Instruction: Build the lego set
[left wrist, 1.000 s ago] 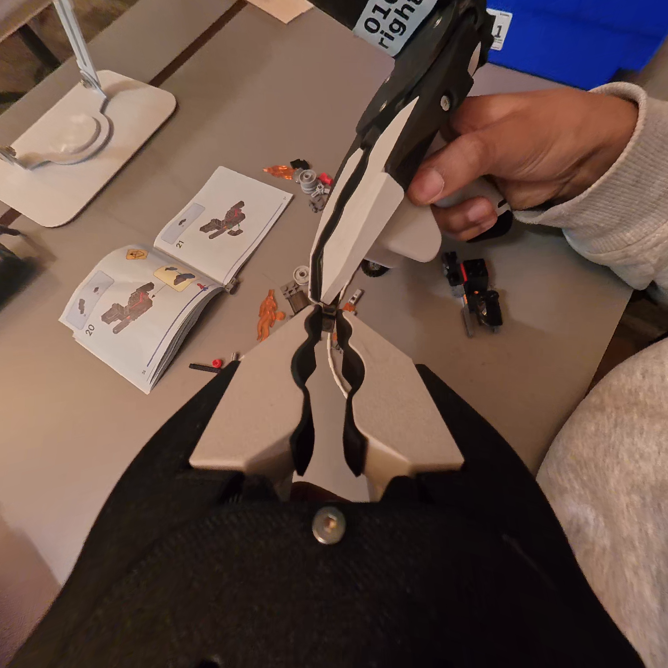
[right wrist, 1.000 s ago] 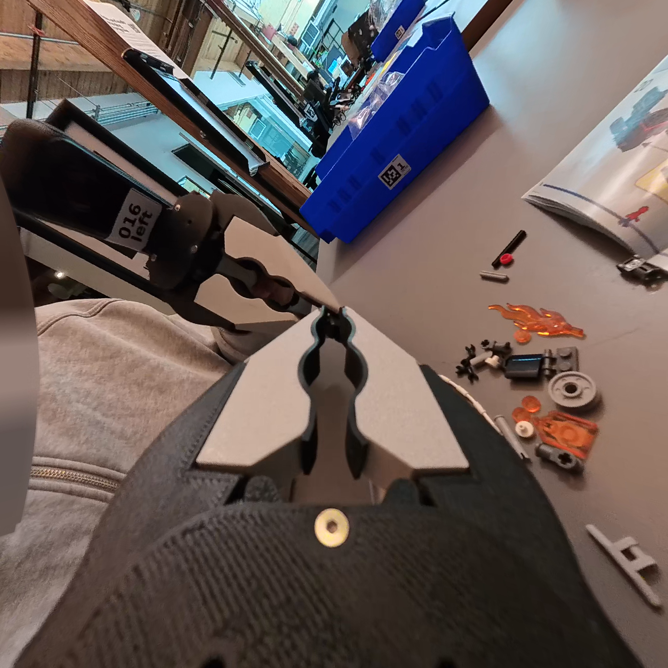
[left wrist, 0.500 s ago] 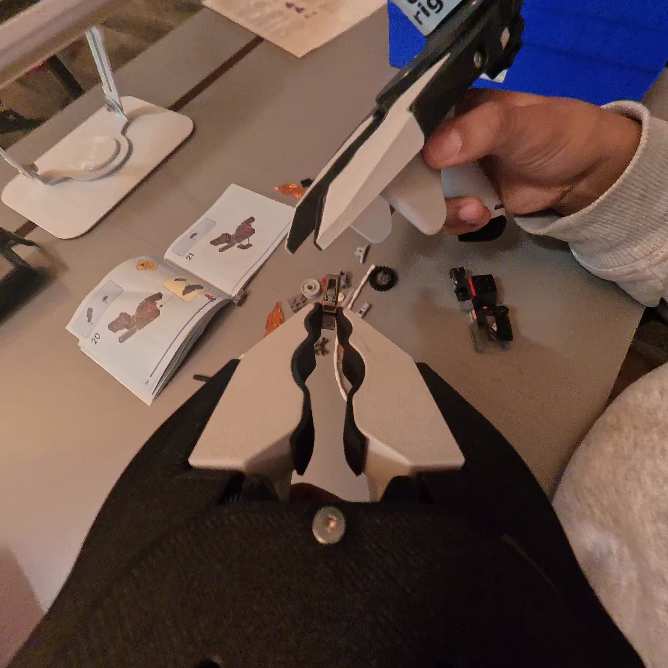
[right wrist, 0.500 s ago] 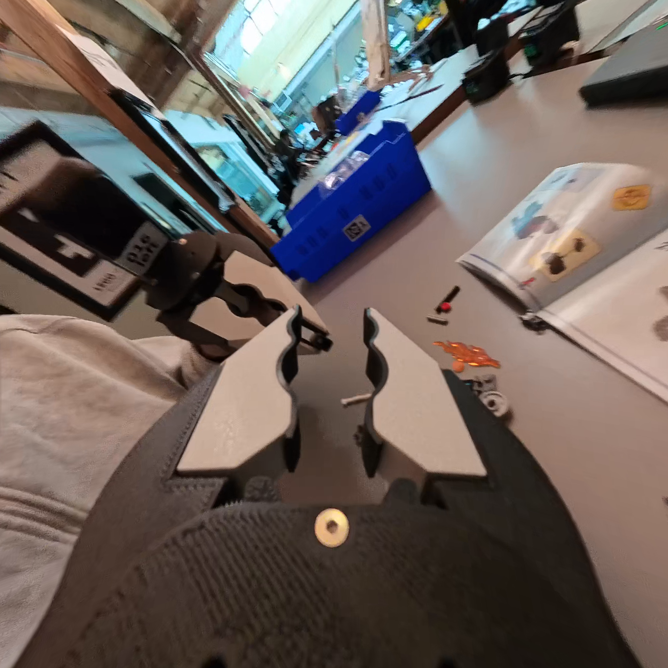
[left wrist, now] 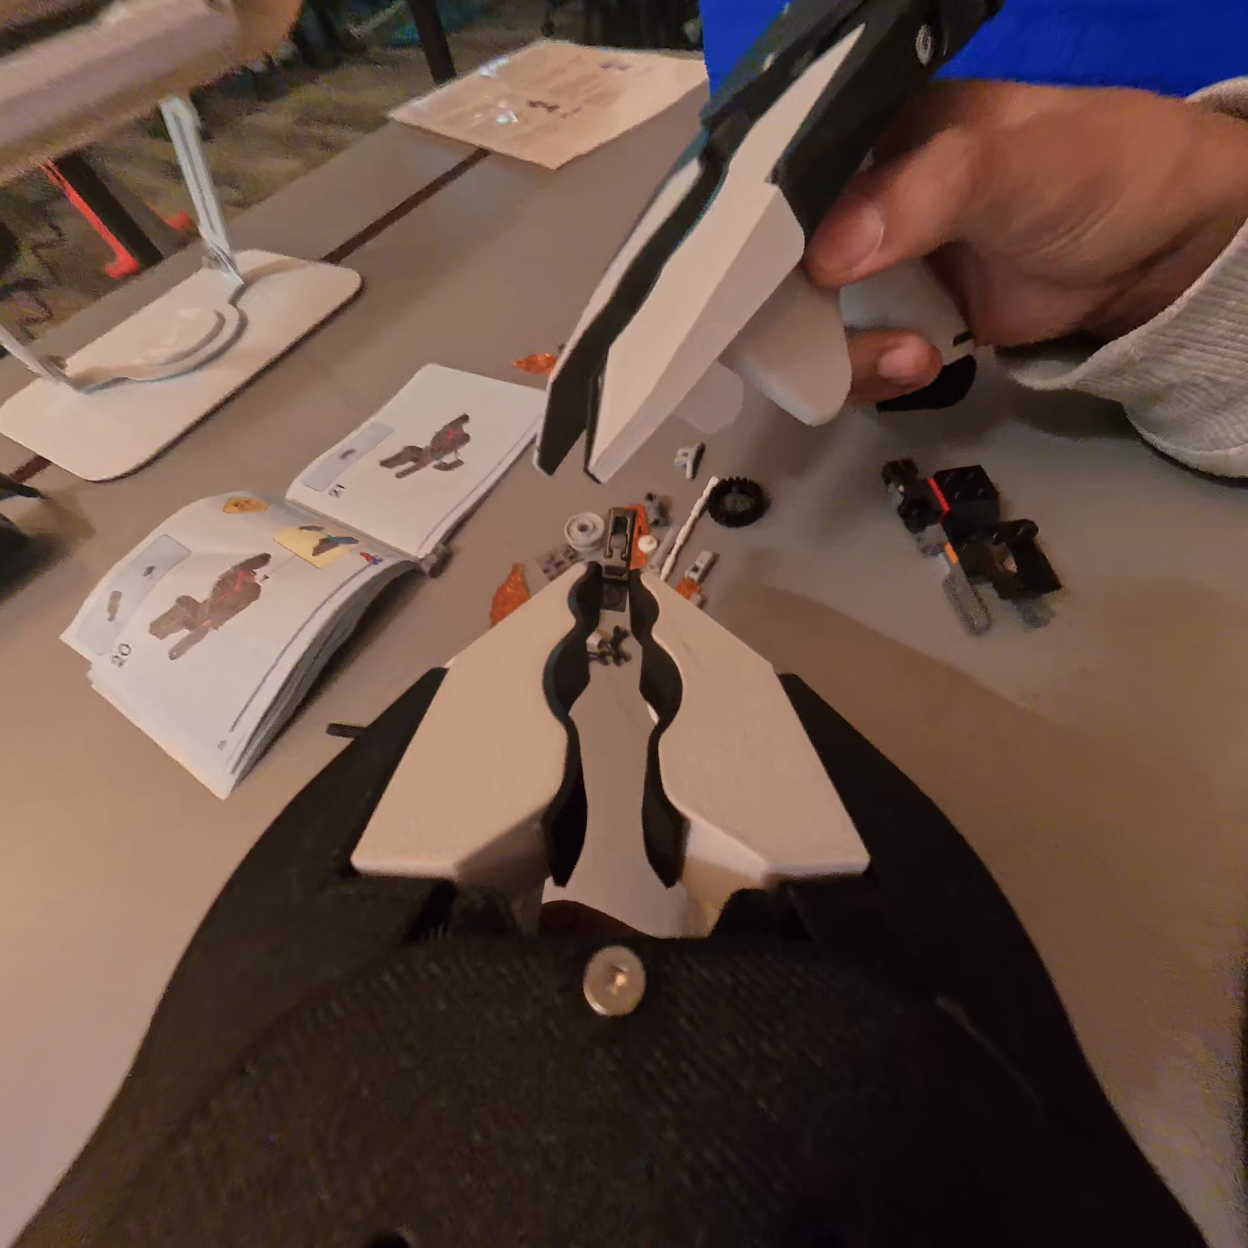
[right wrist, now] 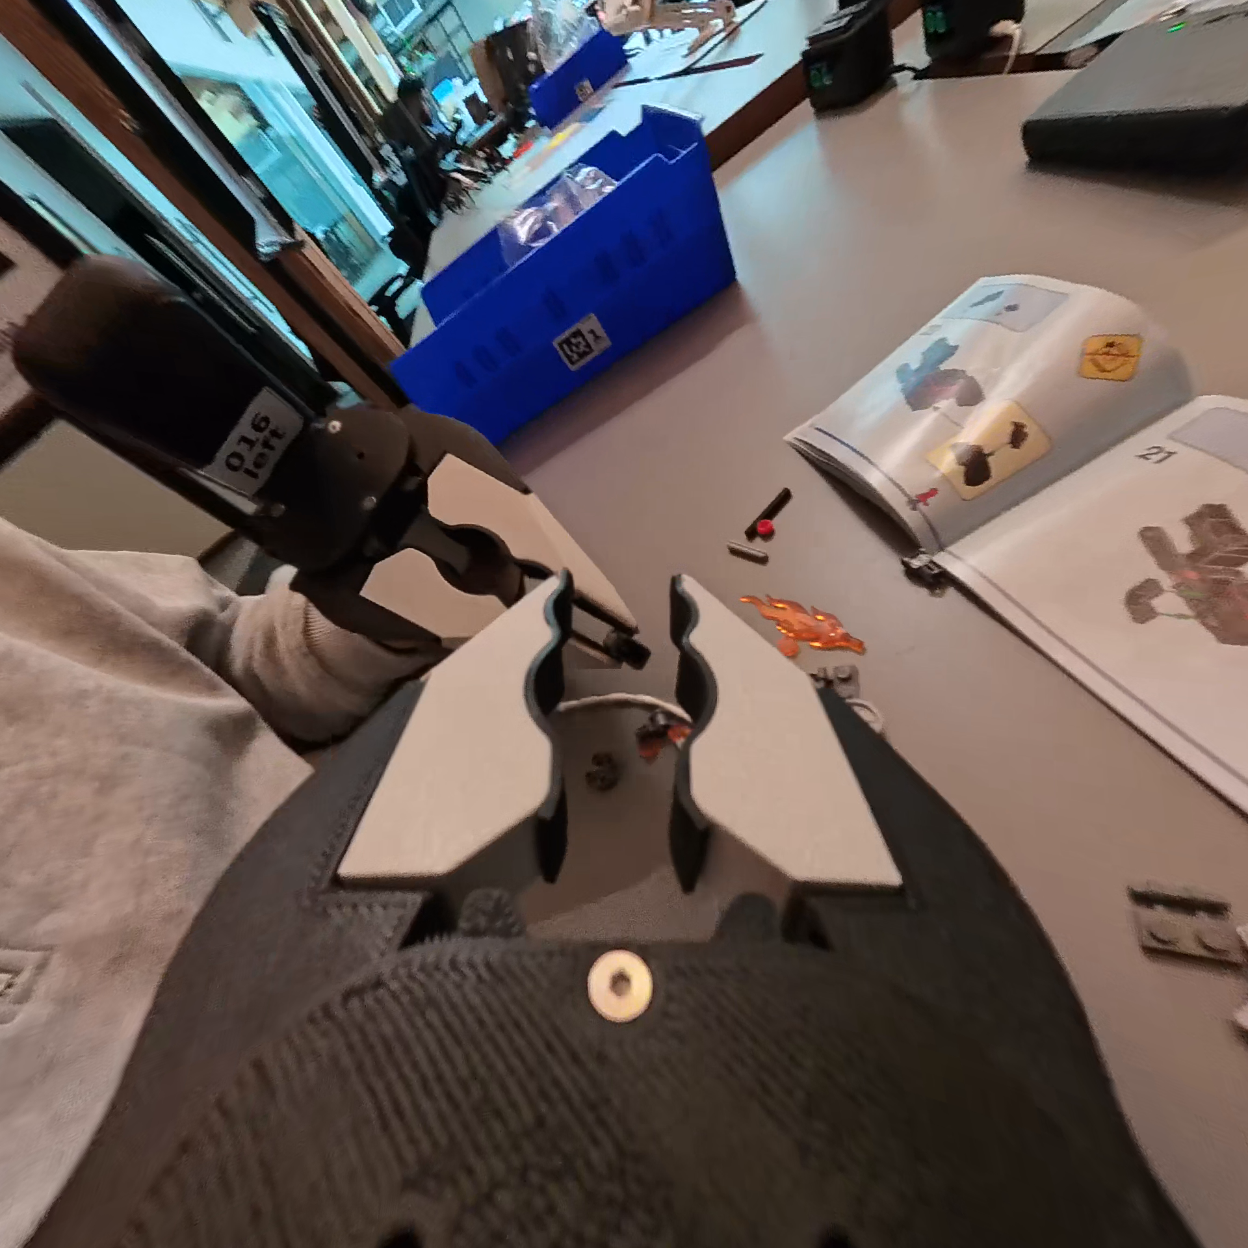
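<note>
My left gripper (left wrist: 613,574) is shut on a small dark grey lego piece (left wrist: 618,540) that sticks out past its tips, above the table. The same gripper shows in the right wrist view (right wrist: 628,650) with the piece at its tip. My right gripper (right wrist: 618,594) is open and empty; in the left wrist view (left wrist: 570,466) it hangs above and behind the held piece, apart from it. Loose lego parts (left wrist: 675,533) lie on the table below: a grey wheel, a black gear (left wrist: 736,503), orange flame pieces (right wrist: 803,625). A partly built black model (left wrist: 972,533) lies at the right.
An open instruction booklet (left wrist: 283,574) lies left of the parts; it also shows in the right wrist view (right wrist: 1053,486). A white stand base (left wrist: 175,351) sits at the far left. A blue bin (right wrist: 574,324) stands beyond. A person's hand (left wrist: 1026,216) holds the right gripper. It is some 9 cm from my left tips to the black gear (left wrist: 736,503).
My right gripper has opened, let go of the piece and pulled up and away from the left gripper's tips. The left gripper still holds the small dark piece.
</note>
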The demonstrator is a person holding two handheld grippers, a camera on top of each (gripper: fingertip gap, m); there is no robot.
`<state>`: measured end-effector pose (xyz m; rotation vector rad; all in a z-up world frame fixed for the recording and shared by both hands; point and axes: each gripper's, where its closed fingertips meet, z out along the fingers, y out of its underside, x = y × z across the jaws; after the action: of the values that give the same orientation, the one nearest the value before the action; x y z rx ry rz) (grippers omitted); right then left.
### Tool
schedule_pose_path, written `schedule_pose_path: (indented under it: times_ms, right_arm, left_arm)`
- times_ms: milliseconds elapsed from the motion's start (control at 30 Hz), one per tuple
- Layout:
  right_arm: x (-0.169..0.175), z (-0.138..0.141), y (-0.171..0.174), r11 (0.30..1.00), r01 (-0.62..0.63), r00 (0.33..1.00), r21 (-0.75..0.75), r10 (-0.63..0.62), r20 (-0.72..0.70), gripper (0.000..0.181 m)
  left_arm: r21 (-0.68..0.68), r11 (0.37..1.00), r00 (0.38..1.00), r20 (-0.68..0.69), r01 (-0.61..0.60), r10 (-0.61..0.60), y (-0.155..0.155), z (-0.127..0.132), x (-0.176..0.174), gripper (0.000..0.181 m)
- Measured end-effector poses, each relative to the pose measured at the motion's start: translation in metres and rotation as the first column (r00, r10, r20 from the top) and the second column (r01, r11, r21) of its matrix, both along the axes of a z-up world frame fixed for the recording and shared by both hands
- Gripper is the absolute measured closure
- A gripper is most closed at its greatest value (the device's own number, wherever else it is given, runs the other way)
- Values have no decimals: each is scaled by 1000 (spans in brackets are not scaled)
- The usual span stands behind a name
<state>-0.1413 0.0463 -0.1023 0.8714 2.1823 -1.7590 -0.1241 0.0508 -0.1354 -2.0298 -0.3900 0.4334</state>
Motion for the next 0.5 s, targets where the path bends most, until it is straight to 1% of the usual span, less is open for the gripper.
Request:
schedule_pose_path:
  times_ms: [233,367,500]
  right_arm:
    - [-8,1,5,995,69,992,67,-62,-111,153]
    - [-11,0,6,989,100,981,109,-79,-178,153]
    - [-11,-1,6,986,105,977,127,-79,-198,154]
  left_arm:
    - [78,996,989,143,37,-48,2,-8,1,175]
    - [156,987,981,186,28,-57,-2,-1,-1,175]
    - [186,982,972,224,27,-69,-3,0,-2,175]
